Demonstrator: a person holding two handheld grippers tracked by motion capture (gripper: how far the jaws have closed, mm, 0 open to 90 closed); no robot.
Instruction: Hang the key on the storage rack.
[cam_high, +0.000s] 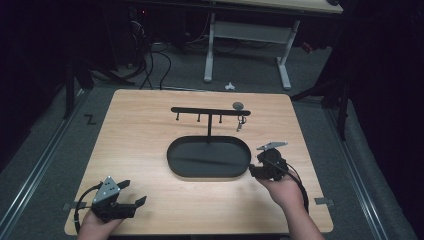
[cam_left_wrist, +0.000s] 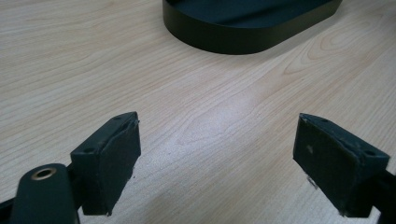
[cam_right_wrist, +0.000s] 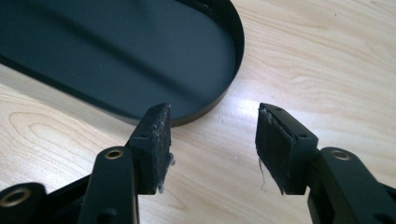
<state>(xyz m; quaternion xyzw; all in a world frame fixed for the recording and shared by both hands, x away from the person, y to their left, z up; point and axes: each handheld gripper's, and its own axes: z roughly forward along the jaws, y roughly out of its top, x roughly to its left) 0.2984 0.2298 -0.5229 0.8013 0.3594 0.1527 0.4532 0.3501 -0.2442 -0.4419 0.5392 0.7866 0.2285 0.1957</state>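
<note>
Both empty, spread: right gripper (cam_right_wrist: 212, 140) hangs over tray (cam_high: 208, 172) rim near table's (cam_high: 135, 145) right edge, left gripper (cam_left_wrist: 217, 154) near front-left corner; lowering may clip the rim and shift the tray.

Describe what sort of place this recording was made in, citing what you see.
Probably a lab or workshop recording bay: a lone wooden table on grey carpet, dark curtained surroundings, loose cables on the floor, and a white-legged workbench behind.

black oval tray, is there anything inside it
Nothing loose lies in the black oval tray. Only the stand's post rises from its far edge. In the right gripper view its floor looks bare, though the far end is cut off there.
</note>
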